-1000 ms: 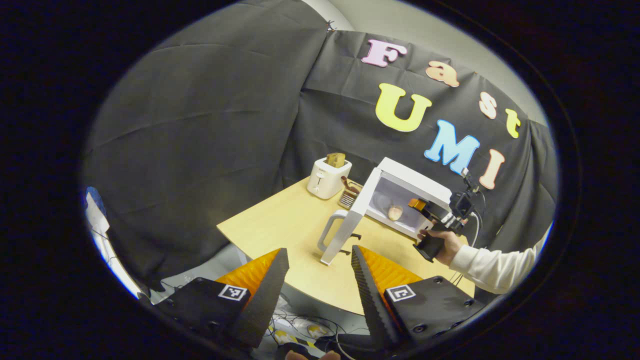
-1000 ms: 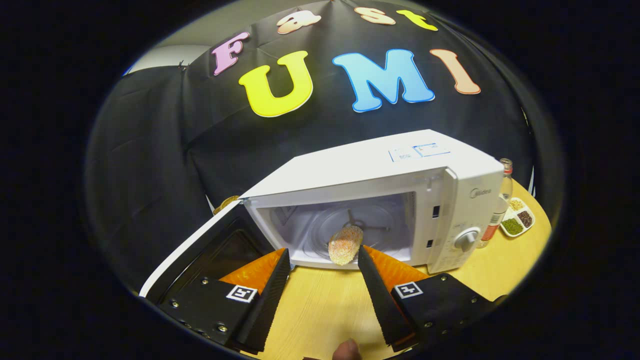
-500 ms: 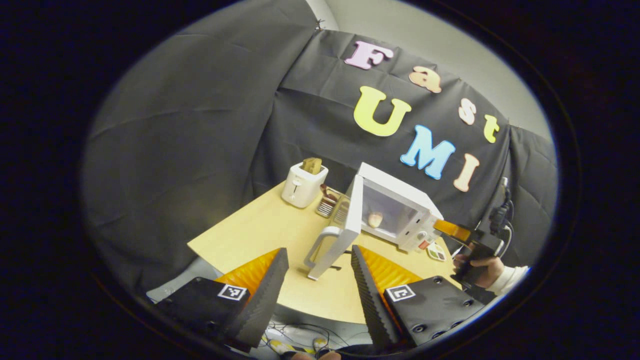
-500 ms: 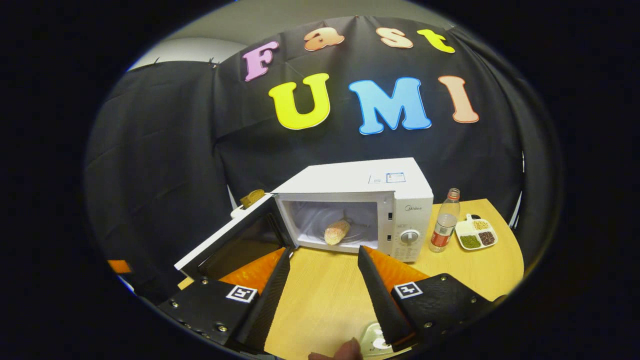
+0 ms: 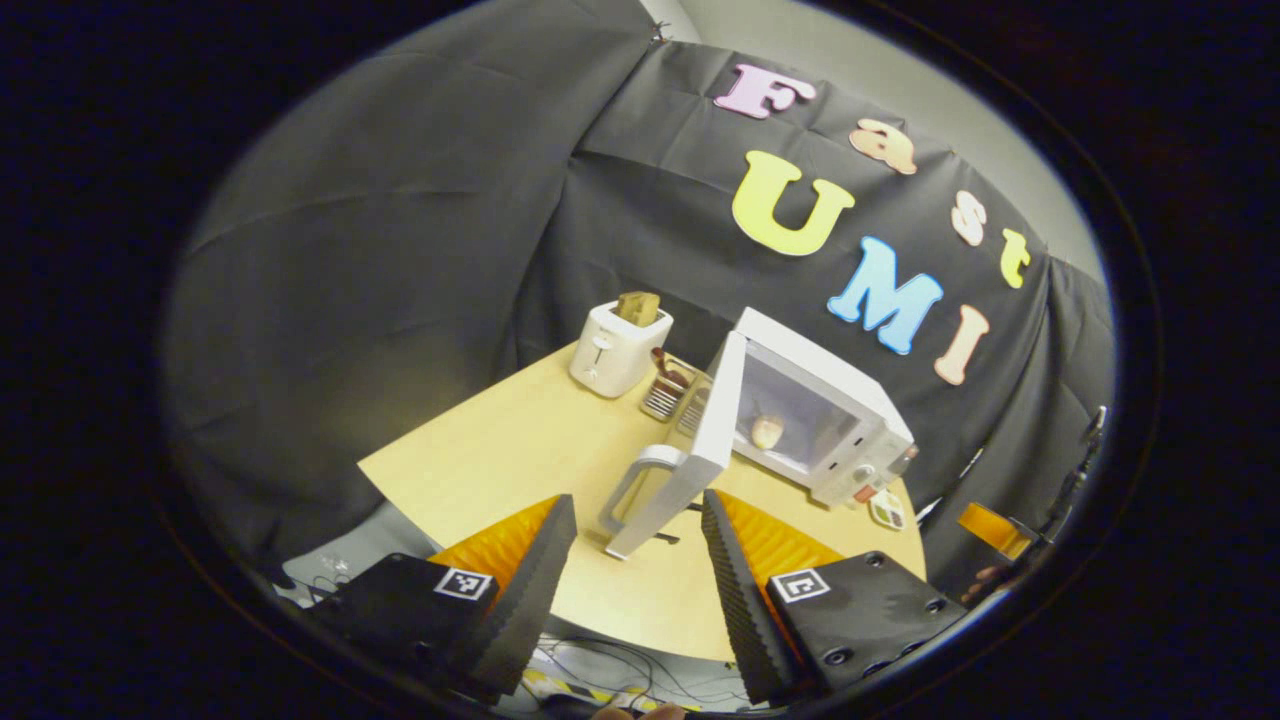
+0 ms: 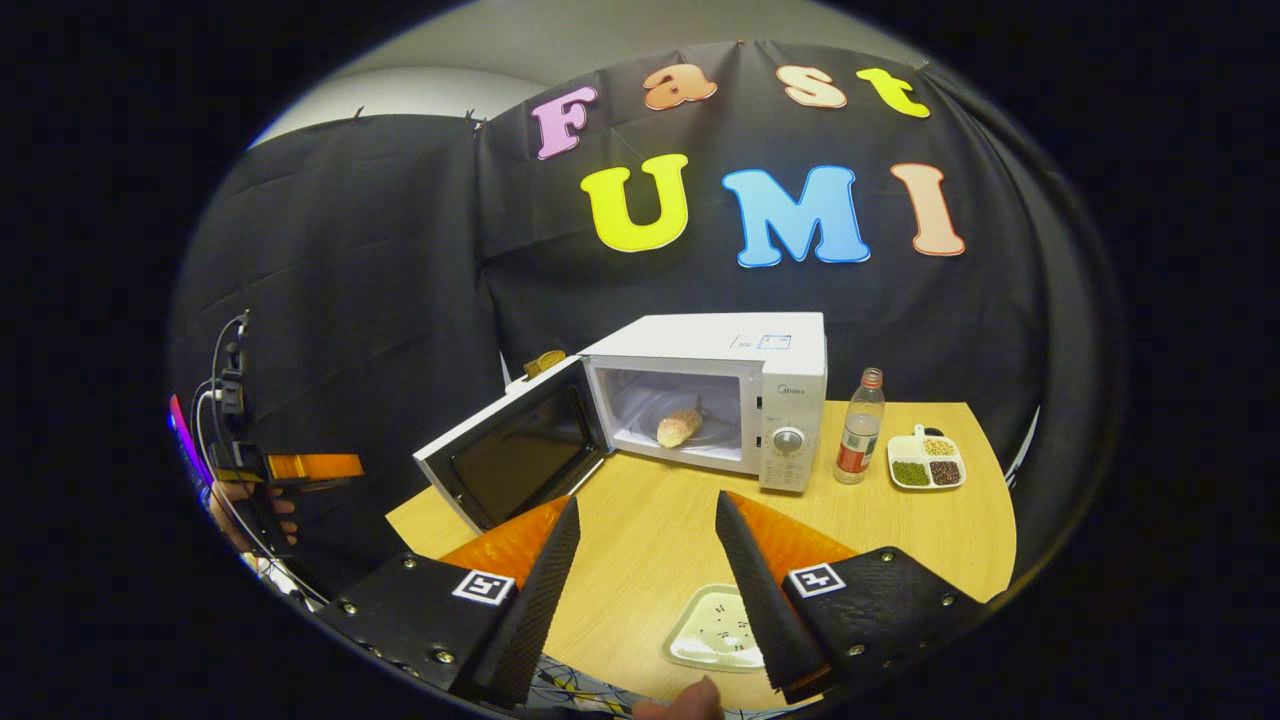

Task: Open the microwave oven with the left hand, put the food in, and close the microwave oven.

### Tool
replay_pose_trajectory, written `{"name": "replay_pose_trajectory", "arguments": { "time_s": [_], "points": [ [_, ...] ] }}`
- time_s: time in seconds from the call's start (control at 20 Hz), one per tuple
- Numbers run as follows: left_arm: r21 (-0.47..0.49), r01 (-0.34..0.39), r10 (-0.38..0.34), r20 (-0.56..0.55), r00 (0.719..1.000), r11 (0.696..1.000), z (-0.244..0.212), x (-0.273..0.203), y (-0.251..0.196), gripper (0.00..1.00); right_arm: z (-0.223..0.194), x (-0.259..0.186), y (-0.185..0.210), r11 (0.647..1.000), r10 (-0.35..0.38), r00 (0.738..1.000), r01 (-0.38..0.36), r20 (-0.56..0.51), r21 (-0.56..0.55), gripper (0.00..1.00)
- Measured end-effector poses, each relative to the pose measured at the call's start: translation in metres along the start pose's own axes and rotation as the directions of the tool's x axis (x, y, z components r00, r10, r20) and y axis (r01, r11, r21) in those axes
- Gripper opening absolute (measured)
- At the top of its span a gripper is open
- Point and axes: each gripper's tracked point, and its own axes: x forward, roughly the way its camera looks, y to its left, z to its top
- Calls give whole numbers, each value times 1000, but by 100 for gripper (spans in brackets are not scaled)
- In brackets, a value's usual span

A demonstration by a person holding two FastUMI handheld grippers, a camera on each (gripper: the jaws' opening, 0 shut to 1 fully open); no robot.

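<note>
The white microwave stands on the wooden table with its door swung wide open to the left. A bread-like piece of food lies on the turntable inside. My right gripper is open and empty, well back from the oven near the table's front edge. In the left gripper view the microwave is seen from the side, with the door and its handle edge-on and the food inside. My left gripper is open and empty, off the table's corner.
A bottle and a divided dish of grains stand right of the microwave. An empty pale plate lies by the front edge. A toaster and a small rack sit behind the door. The other gripper shows at far left.
My right gripper has pulled far back from the microwave, leaving the food inside. The left gripper has shifted only slightly. The door stays open.
</note>
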Motion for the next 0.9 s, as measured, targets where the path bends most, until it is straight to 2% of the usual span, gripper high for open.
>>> {"name": "replay_pose_trajectory", "arguments": {
  "time_s": [0.05,0.15,0.2,0.25,0.4,0.6,0.65,0.7,0.75,0.9],
  "points": [
    [10,-26,26,2,1000,1000,5,3,5,86,-1,-7,-5,1000,-4,1000,4,17,-25,84],
    [13,-56,57,-23,998,998,9,10,14,86,-16,-29,-26,997,-57,998,56,-25,-53,84],
    [18,-59,60,-27,998,998,11,17,17,89,-16,-34,-28,997,-63,998,62,-23,-37,84],
    [32,-67,68,-40,997,997,13,28,22,86,-12,-37,-30,998,-63,998,63,-9,-16,84],
    [122,-70,82,-89,993,990,6,72,34,86,-14,-47,-46,991,-136,989,136,-48,-4,84],
    [142,15,9,-160,987,990,-16,121,28,86,-1,-44,-62,969,-234,971,238,-54,69,84],
    [141,11,11,-156,988,990,-20,129,29,91,1,-43,-64,960,-263,963,267,-60,85,84],
    [136,16,6,-158,987,991,-24,137,29,86,2,-41,-67,949,-295,953,300,-64,98,84],
    [117,48,-28,-166,986,992,-30,138,25,91,4,-40,-69,938,-322,944,328,-68,110,84],
    [79,136,-118,-197,973,988,-52,145,4,86,1,-32,-64,915,-370,924,380,-92,136,84]
  ]
}}
